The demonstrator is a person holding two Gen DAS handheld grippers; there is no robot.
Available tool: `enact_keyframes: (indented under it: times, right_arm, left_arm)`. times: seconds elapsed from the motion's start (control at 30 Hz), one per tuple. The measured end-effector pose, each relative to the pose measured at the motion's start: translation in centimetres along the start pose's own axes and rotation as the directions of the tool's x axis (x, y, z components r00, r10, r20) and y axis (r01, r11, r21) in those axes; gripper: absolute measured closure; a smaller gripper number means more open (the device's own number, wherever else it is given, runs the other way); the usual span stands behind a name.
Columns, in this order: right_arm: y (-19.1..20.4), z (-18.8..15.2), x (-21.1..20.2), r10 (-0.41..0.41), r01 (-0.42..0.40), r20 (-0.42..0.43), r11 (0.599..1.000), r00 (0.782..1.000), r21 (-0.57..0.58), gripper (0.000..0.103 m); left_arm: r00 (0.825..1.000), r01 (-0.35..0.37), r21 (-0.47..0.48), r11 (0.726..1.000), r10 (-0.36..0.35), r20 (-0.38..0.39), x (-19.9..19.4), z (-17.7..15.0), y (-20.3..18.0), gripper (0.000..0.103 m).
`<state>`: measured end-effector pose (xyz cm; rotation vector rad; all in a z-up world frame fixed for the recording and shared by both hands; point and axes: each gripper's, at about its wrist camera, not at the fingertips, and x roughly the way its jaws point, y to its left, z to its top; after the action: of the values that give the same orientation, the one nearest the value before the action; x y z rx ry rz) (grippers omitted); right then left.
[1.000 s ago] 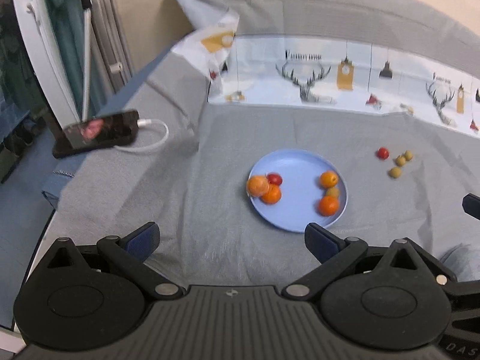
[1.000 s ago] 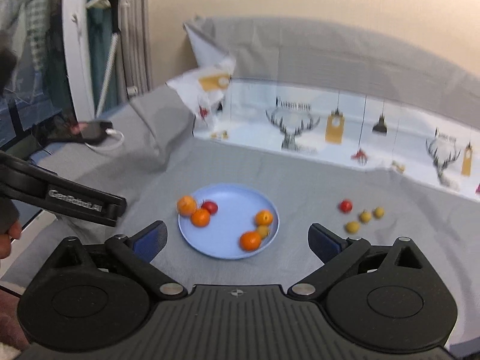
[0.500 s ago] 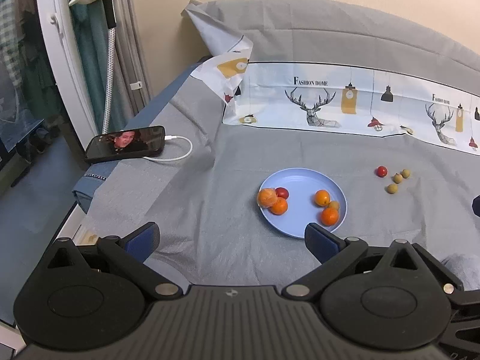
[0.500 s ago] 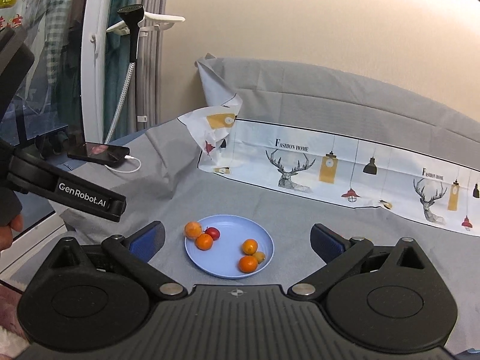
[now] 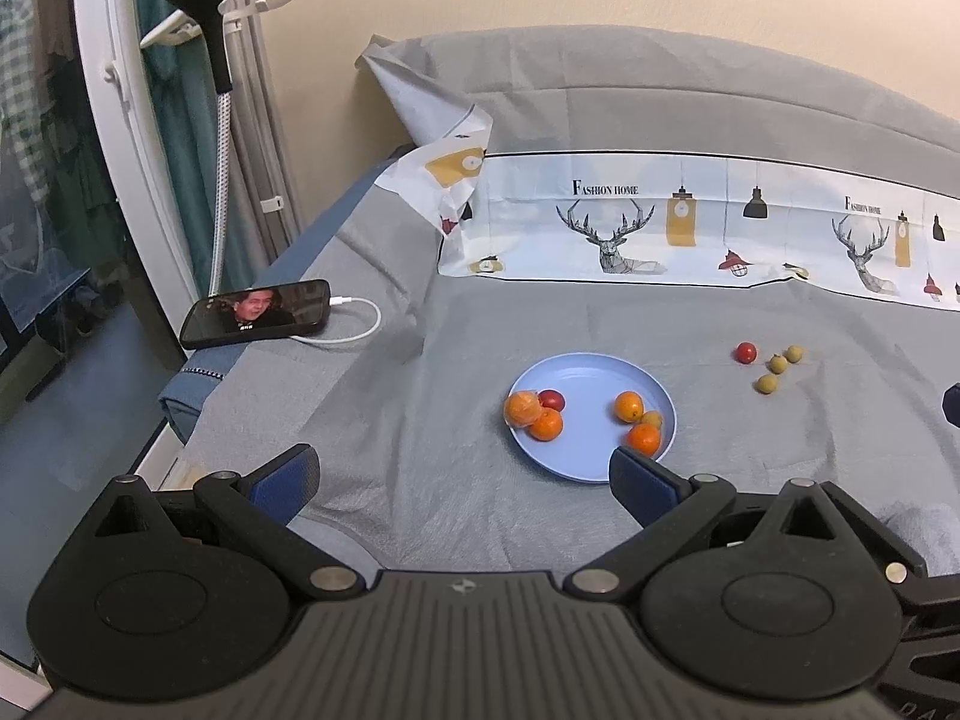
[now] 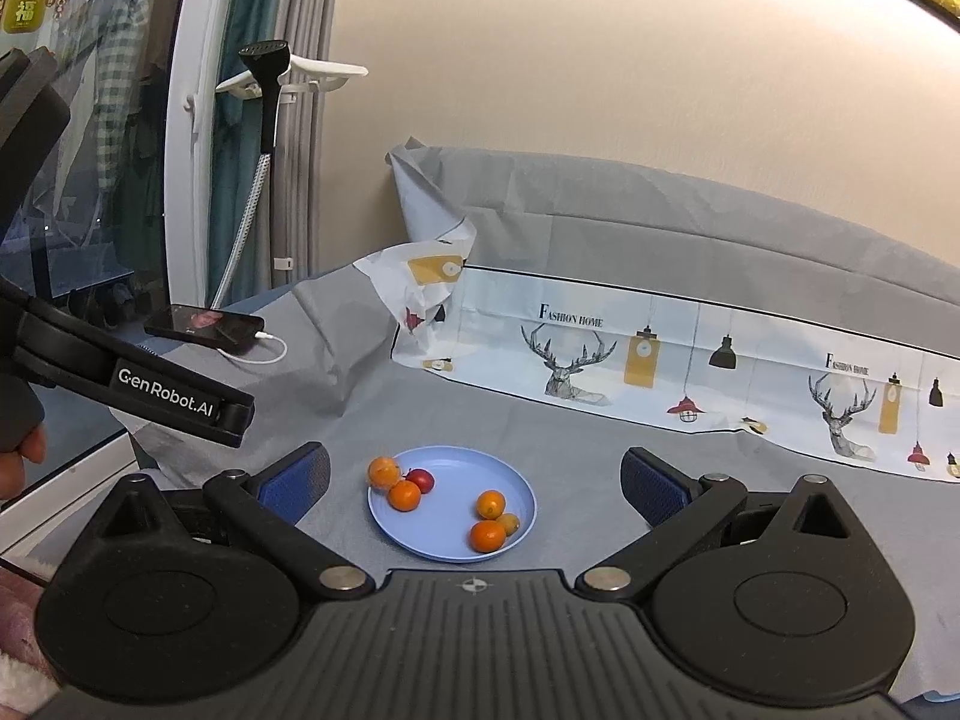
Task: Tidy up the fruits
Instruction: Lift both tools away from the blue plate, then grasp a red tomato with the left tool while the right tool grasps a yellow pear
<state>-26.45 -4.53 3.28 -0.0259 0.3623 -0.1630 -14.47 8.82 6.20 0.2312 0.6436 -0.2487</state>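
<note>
A light blue plate (image 5: 585,378) (image 6: 444,525) sits on the grey cloth and holds several small oranges (image 5: 545,423) (image 6: 487,535), a red fruit (image 5: 552,399) (image 6: 423,479) and a small yellow one (image 5: 652,418). To the plate's right on the cloth lie a red cherry tomato (image 5: 746,352) and three small yellow-green fruits (image 5: 777,363). My left gripper (image 5: 461,477) hangs open and empty, well short of the plate. The right gripper (image 6: 474,477) is open too, empty, raised and set back from the plate. The loose fruits are out of the right wrist view.
A phone (image 5: 258,313) (image 6: 204,324) on a white charging cable (image 5: 354,324) lies at the cloth's left edge. A printed deer-pattern sheet (image 5: 690,228) runs along the back. A garment steamer stand (image 6: 267,138) and a glass door (image 5: 54,180) are at left. The left tool's body (image 6: 126,384) crosses the right view.
Both grippers have pulled back and risen away from the plate, so the plate and fruits look smaller and more of the wall shows. The fruits have not moved.
</note>
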Motion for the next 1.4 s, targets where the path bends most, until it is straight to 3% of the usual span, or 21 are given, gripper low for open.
enact_keyframes:
  times: [0.47,0.77,0.97,1.17,1.4]
  right_arm:
    - [-0.1,-0.4,0.5,0.022,-0.022,-0.017,1.0,1.0,0.021,0.001]
    - [-2.2,-1.2,3.9,0.027,-0.018,-0.095,0.996,0.995,0.086,0.001]
    - [-6.2,-2.7,8.1,-0.04,0.071,-0.158,0.977,0.987,0.2,0.001]
    - [-12.6,-5.0,13.8,-0.147,0.213,-0.23,0.932,0.962,0.294,0.001]
    - [-21.9,-8.4,23.3,-0.341,0.414,-0.284,0.872,0.896,0.261,0.001]
  left_arm:
    - [1.0,-0.005,0.006,1.0,0.005,-0.028,1.1,0.1,0.3,0.0]
    - [0.989,0.001,0.053,0.999,0.006,-0.148,6.2,1.0,-1.1,0.0]
    - [0.98,0.018,0.104,0.994,0.003,-0.2,10.9,3.3,-4.0,0.0]
    - [0.974,0.09,0.179,0.98,-0.049,-0.219,17.5,7.1,-10.2,0.0]
    - [0.959,0.217,0.302,0.928,-0.145,-0.244,28.1,10.2,-21.2,0.0]
